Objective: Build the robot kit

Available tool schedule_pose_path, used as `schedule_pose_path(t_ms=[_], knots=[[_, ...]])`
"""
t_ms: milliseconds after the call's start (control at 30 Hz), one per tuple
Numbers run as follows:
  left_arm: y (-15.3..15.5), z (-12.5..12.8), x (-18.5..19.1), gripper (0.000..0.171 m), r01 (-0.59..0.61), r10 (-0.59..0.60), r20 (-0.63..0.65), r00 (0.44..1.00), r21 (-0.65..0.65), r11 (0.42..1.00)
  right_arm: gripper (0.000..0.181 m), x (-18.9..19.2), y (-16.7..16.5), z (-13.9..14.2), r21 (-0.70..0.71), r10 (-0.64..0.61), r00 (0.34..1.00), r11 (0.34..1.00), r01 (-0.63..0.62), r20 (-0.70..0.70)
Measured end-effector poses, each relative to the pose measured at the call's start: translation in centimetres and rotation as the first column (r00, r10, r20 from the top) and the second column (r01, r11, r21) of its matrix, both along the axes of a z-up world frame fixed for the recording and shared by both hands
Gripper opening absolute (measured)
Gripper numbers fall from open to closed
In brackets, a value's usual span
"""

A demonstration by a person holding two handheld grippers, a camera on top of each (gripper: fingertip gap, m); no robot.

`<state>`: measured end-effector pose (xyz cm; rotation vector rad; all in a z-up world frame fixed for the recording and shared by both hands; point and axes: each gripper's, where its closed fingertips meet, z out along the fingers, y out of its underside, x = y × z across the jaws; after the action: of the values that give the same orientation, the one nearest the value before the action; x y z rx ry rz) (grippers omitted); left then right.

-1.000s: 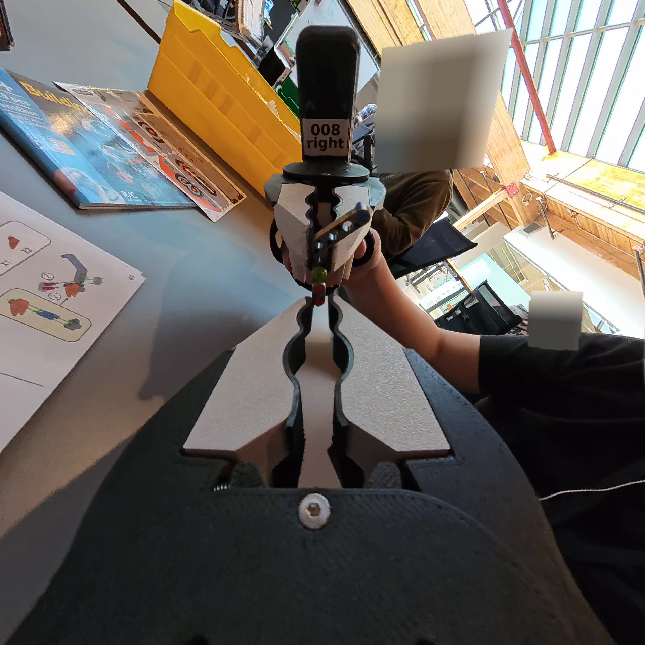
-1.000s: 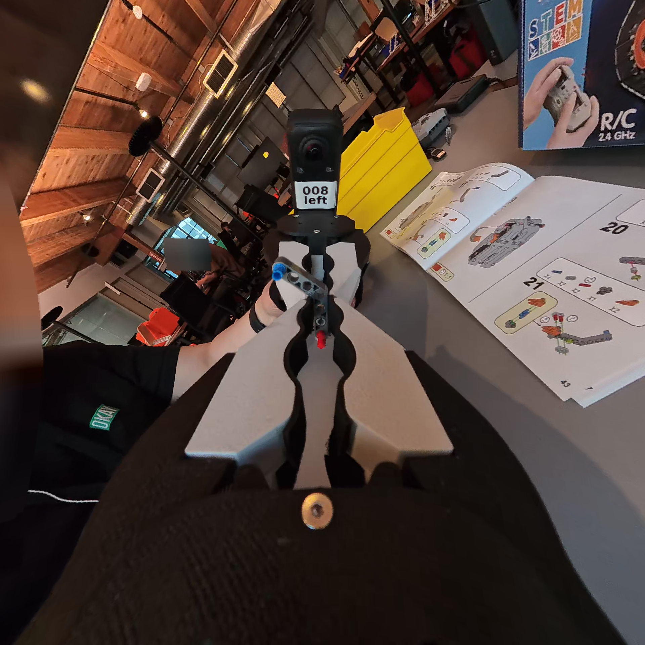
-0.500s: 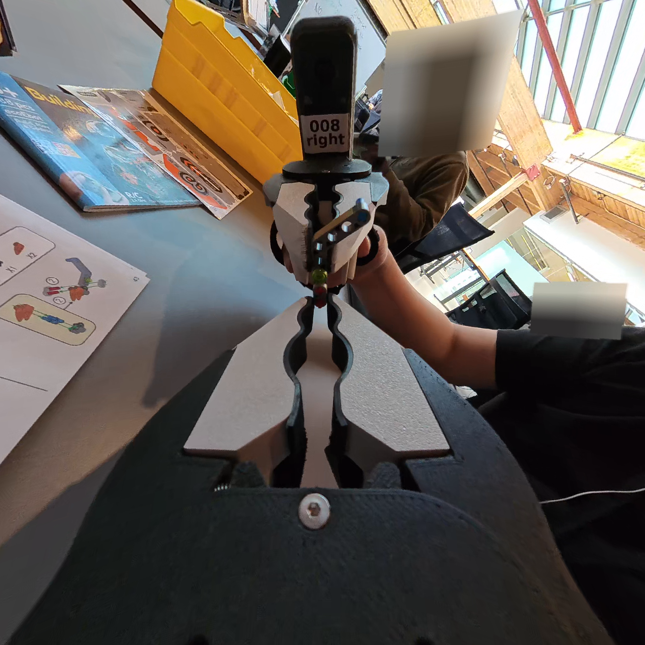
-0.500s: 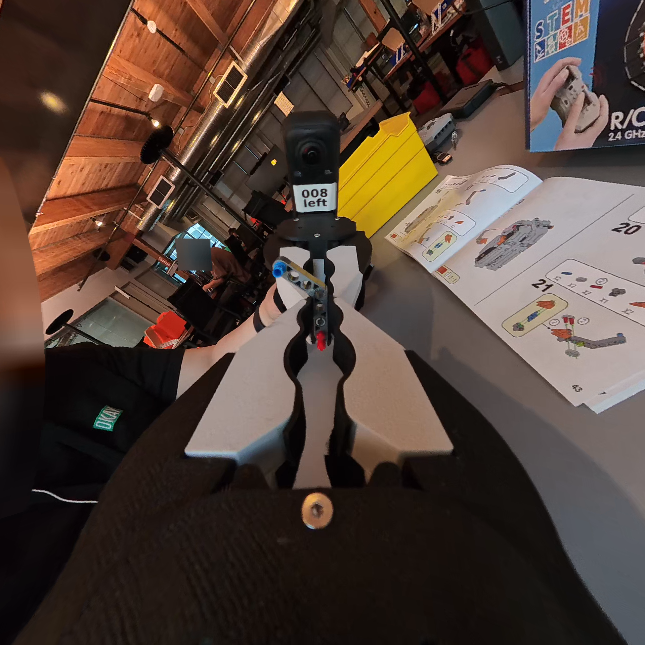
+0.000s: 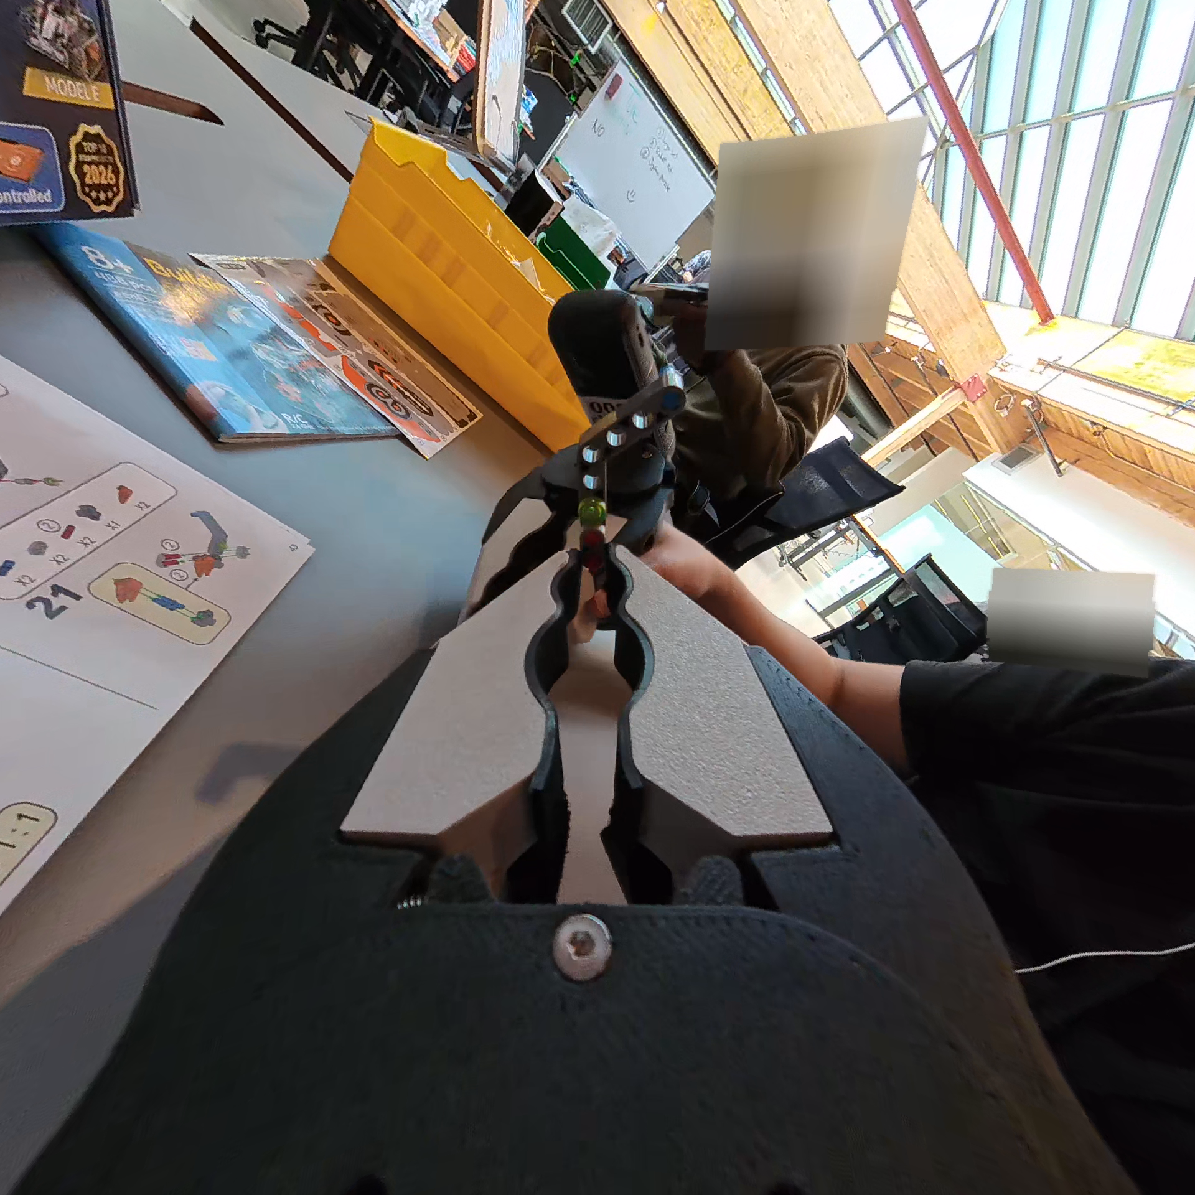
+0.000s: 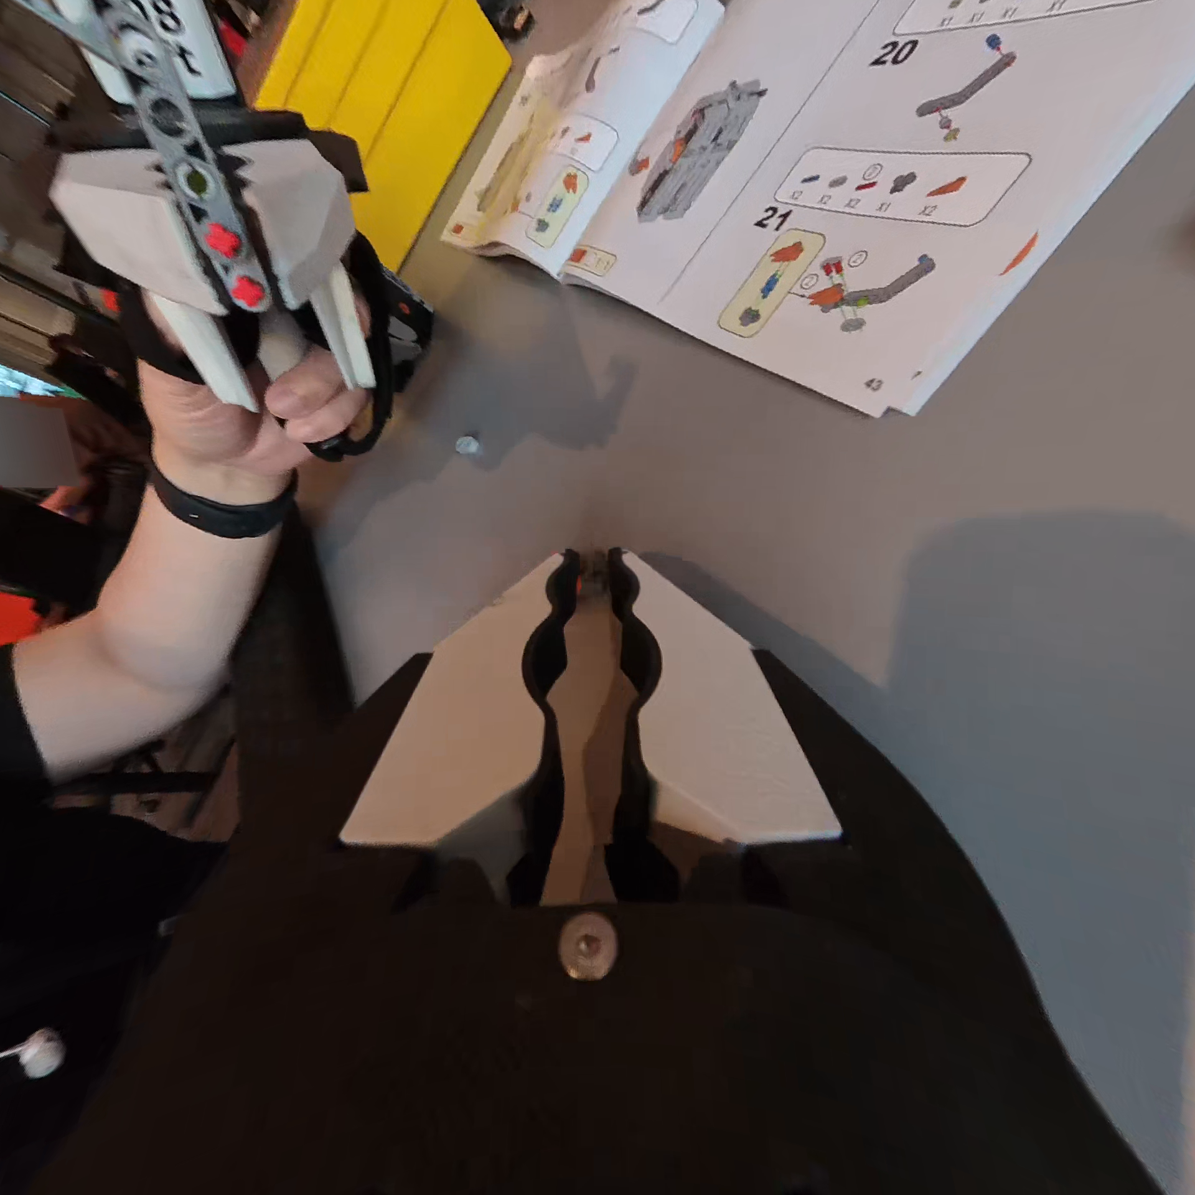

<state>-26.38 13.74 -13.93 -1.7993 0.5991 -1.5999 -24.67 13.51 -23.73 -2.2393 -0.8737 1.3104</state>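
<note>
Right gripper (image 6: pixel 588 569) had swung away toward the table (image 6: pixel 840 517), fingers narrow (anything pinched was too blurred to tell). Left gripper (image 5: pixel 592 562) stayed clamped on the grey beam (image 5: pixel 624 432), held aloft by its red-pinned end.

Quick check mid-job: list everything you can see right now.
beam: 1, grey, red and lime pins, in left gripper
instruction booklet: 1, white, open on table
bin: 1, yellow, far table edge
blue booklet: 1, beside bin
sticker sheet: 1, on blue booklet
box: 1, dark, table corner
small part: 1, silvery, on table
table: 1, grey
left gripper: shut on beam
right gripper: nearly closed, contents blurred
</note>
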Motion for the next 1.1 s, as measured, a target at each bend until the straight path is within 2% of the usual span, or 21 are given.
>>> schedule_pose_path(t_ms=[67, 367, 533, 833, 900, 967, 1033, 1100], knots=[[-0.1, 0.0, 0.0, 0.005, 0.001, -0.001, 0.001, 1.000, 0.000, 1.000, 0.013, -0.2, -0.1, -0.7, 0.010, 0.013, 0.999, 1.000, -0.014, 0.046], [-0.1, 0.0, 0.0, 0.005, 0.006, -0.006, -0.004, 1.000, -0.009, 1.000, 0.011, -0.9, -1.3, -0.6, -0.104, 0.067, 0.997, 0.992, -0.070, -0.026], [-0.1, 0.1, -0.2, 0.005, 0.004, -0.004, 0.002, 1.000, -0.011, 1.000, 0.010, -1.0, -1.5, -1.0, -0.056, 0.110, 0.994, 0.993, -0.108, 0.019], [0.2, -0.2, -0.4, 0.005, -0.003, 0.003, 0.004, 1.000, -0.028, 1.000, 0.006, -1.2, -2.0, -0.9, -0.056, 0.166, 0.986, 0.985, -0.164, 0.033], [0.3, -0.2, -0.6, 0.005, -0.005, 0.005, 0.010, 1.000, -0.038, 0.999, 0.006, -0.6, -1.7, -0.2, 0.051, 0.174, 0.982, 0.983, -0.178, 0.078], [0.1, 0.2, -0.8, 0.005, -0.010, 0.011, 0.008, 1.000, -0.016, 1.000, 0.006, 0.6, -0.4, 0.7, 0.250, 0.137, 0.976, 0.952, -0.176, 0.168], [0.1, 0.3, -0.9, 0.005, -0.026, 0.026, -0.013, 1.000, 0.008, 1.000, 0.006, 2.3, 1.4, 1.6, 0.462, 0.069, 0.955, 0.864, -0.202, 0.288], [0.1, 0.3, -0.9, 0.005, -0.025, 0.025, -0.018, 1.000, 0.011, 1.000, 0.006, 3.2, 1.4, 2.3, 0.593, 0.085, 0.924, 0.745, -0.307, 0.372]])
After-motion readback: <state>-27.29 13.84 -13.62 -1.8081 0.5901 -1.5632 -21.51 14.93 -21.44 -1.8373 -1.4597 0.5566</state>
